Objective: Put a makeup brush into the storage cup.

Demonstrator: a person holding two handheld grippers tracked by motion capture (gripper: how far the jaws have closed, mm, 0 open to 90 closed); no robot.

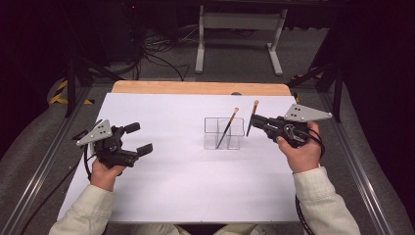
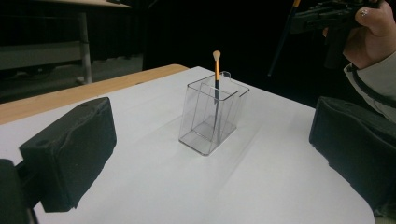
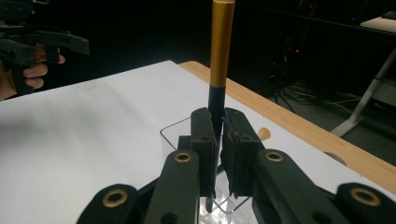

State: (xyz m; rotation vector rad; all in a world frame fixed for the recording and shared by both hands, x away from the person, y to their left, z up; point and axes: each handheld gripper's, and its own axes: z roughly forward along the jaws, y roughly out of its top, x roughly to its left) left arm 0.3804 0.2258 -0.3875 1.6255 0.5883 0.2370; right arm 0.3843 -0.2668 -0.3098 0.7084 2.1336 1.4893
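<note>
Right tool (image 1: pixel 255 121) clenched on a black-and-gold makeup brush (image 1: pixel 252 117), held upright-tilted just right of the clear organizer (image 1: pixel 224 133). A second brush (image 1: pixel 227 128) leans inside the organizer (bristles up). Left tool (image 1: pixel 138 138), jaws spread and empty, rests well left of it on the white counter (image 1: pixel 171 186).

A black-and-gold brush (image 1: pixel 252 117) is held upright just beside the clear holder (image 1: pixel 224 133), where another brush (image 1: pixel 227 128) leans.
</note>
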